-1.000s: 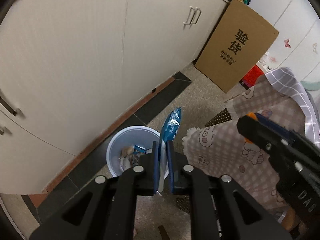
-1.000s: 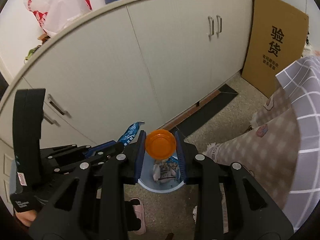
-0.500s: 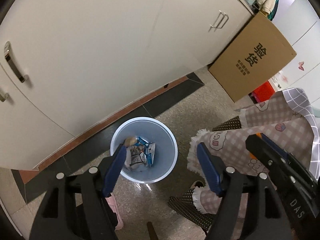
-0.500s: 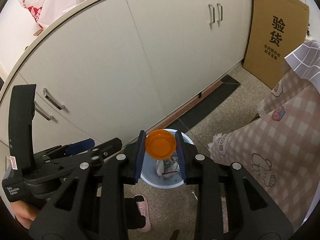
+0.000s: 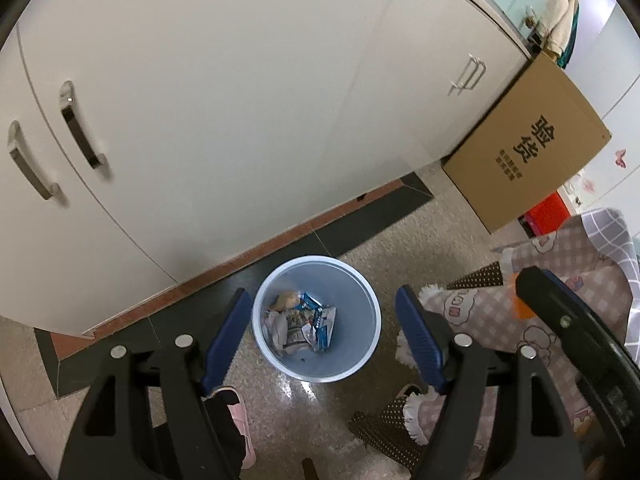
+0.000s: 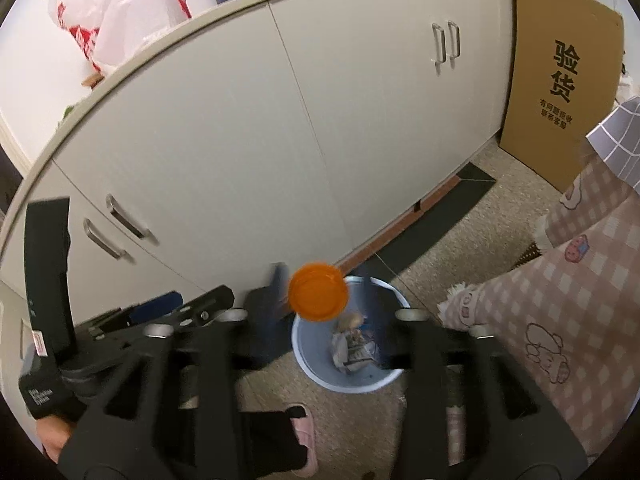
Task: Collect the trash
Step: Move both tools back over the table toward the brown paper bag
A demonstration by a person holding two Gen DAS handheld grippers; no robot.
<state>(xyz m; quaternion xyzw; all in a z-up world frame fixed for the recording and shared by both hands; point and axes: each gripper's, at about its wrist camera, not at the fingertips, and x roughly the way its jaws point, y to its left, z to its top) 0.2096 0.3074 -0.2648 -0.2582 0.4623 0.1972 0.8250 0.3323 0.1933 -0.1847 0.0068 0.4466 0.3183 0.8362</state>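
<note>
Orange lid (image 6: pixel 318 292) is seen loose above the blue bin (image 5: pixel 316 324) as the right gripper (image 6: pixel 326 312) jaws are opening. Wrappers (image 5: pixel 302 326) are lying inside, under the spread, empty left gripper (image 5: pixel 322 328).

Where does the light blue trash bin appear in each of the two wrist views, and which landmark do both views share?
Left wrist view: the trash bin stands low in the middle, seen between the open blue fingers of the left gripper.
Right wrist view: the trash bin is low, just right of middle, partly behind the orange cap.
Shared landmark: the cardboard box with black printed characters, leaning by the cabinets.
</note>
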